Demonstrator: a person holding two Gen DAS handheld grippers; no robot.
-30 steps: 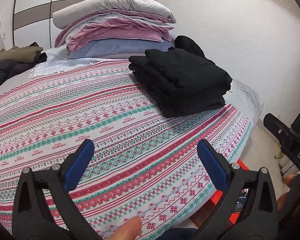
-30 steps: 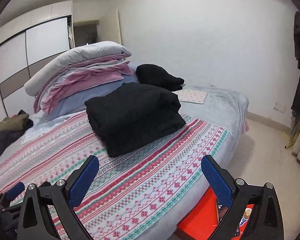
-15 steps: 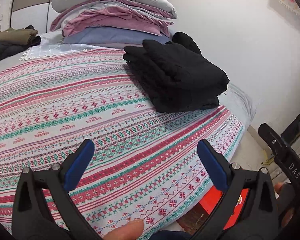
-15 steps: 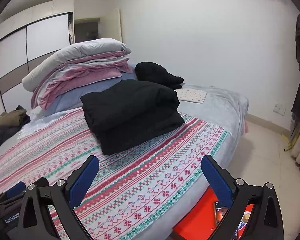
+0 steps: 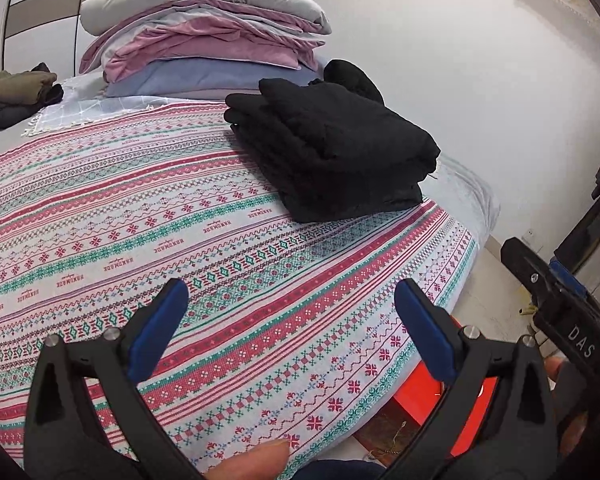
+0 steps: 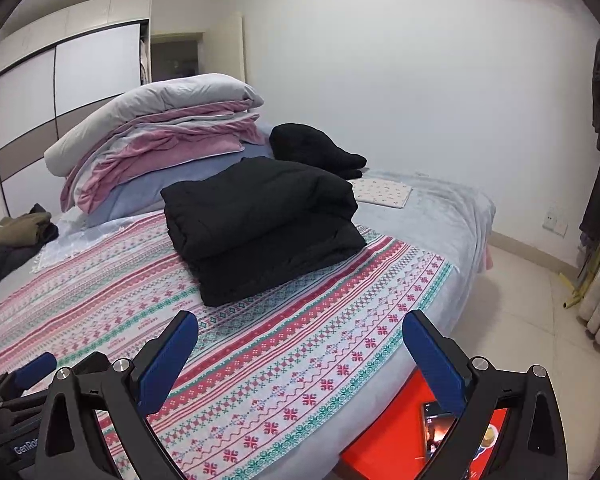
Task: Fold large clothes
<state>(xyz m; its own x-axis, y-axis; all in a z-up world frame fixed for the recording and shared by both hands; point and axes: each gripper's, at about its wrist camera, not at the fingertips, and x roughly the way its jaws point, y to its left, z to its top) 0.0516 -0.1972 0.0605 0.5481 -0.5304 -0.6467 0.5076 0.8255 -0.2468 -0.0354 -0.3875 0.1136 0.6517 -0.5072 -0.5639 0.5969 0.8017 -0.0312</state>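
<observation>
Patterned bedspread [image 5: 180, 216] carries folded black garment [image 6: 260, 224]; bedding stack [image 6: 160, 140] behind; white walls; both jaws wide, empty.

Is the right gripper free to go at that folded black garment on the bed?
Probably yes. The right gripper is open and empty, and only bare patterned bedspread lies between it and the folded black garment. Nothing sits on top of the garment.

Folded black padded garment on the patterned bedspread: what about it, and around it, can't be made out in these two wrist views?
- Folded black padded garment: its type and inner folds are hidden by its own layers, both views.
- Smaller black bundle: mostly hidden behind the garment, left wrist view.
- Red flat object: covered by the right gripper and bed edge.
- Olive and dark clothes: cut off at the left edge.
</observation>
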